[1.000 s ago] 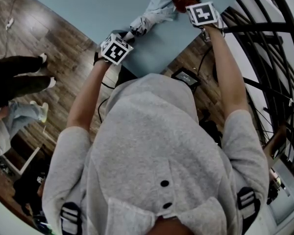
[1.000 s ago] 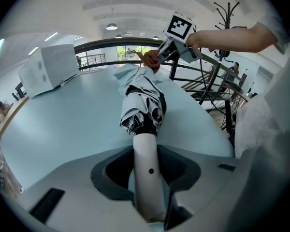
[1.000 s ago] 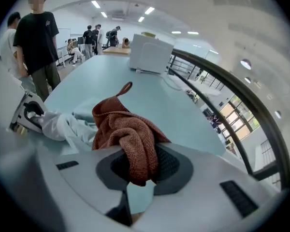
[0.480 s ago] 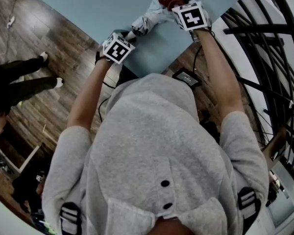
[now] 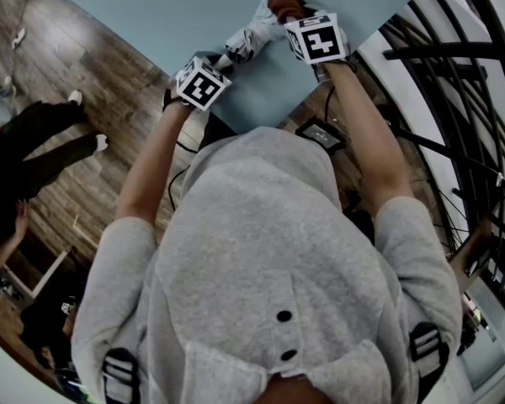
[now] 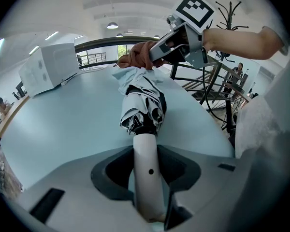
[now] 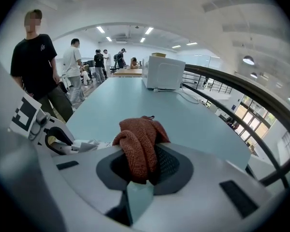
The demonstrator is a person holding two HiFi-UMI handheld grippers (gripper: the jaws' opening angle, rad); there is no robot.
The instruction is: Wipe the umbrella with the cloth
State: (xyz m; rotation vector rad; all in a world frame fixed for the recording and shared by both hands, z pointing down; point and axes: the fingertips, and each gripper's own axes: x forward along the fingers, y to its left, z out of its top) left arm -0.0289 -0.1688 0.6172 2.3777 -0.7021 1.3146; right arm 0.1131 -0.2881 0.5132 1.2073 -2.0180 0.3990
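A folded white-and-black umbrella (image 5: 252, 36) lies on the light blue table (image 5: 168, 15). My left gripper (image 5: 223, 60) is shut on its white handle (image 6: 147, 178), and the bunched canopy (image 6: 142, 105) stretches away from the jaws. My right gripper (image 5: 288, 13) is shut on a rust-brown knitted cloth (image 7: 140, 149). The cloth (image 6: 137, 57) rests against the far end of the canopy, with the right gripper (image 6: 157, 54) just above it. In the right gripper view the left gripper (image 7: 53, 139) and a bit of umbrella fabric (image 7: 87, 144) show at the lower left.
A white box-shaped appliance (image 7: 163, 72) stands further along the table. A black curved railing (image 5: 454, 99) runs at the right, close to my right arm. People (image 5: 34, 141) stand on the wood floor at the left. A small dark device (image 5: 318, 131) lies on the floor under the table edge.
My right gripper has slid left with the cloth along the umbrella's far end, towards the left gripper. The left gripper has kept still on the handle. A person at the left has walked.
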